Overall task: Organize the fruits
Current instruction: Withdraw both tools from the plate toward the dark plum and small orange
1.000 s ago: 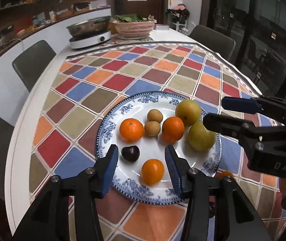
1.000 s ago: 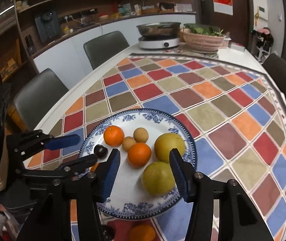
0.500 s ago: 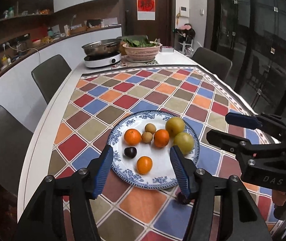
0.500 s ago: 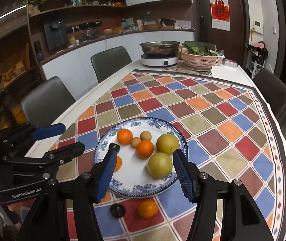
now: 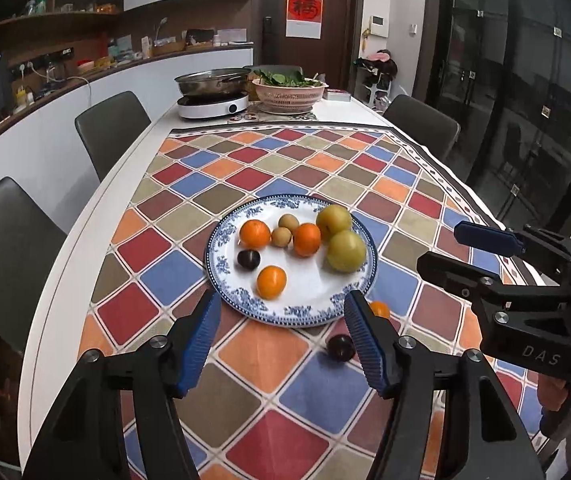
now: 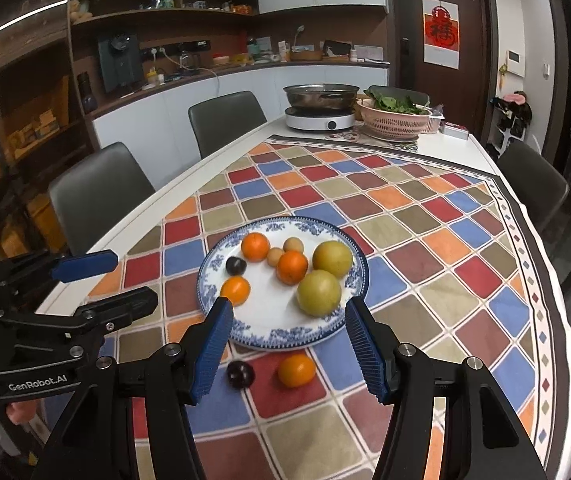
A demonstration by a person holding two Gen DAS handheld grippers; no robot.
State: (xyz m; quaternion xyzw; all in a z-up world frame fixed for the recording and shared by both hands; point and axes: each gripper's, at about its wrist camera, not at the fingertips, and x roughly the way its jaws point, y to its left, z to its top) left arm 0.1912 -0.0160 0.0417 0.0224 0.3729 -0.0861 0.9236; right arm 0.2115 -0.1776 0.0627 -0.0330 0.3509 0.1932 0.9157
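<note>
Jaws on both grippers are standing wide apart and holding nothing. The left gripper (image 5: 281,338) is hovering over the near rim of the plate, and the right gripper (image 6: 289,340) is hanging just beside it at the same edge, each showing in the other's view.

Checked cloth (image 5: 325,160) is covering the worktop (image 5: 133,152), and the blue-and-white plate (image 5: 285,316) is sitting on it. On the plate, two yellow-green pears (image 5: 346,251) are lying touching each other on the right side. Three oranges are sharing the plate: one at the left (image 5: 255,234), one in the middle (image 5: 307,239) touching a pear, and one nearer the front (image 5: 271,282). Two small brown fruits (image 5: 281,237) are sitting between the back oranges, and a dark plum (image 5: 248,259) is lying just left of the front orange.

Off the plate, on the cloth at its near edge, a loose orange (image 6: 296,370) and a second dark plum (image 6: 240,374) are lying near each other. At the far end a pan is sitting on a white cooker (image 5: 212,105), with a pink basket (image 5: 290,98) of greens beside it.

Compared with a second ago, both grippers have pulled back and risen, so the plate is looking smaller and the two loose fruits are now coming clearly into view.
</note>
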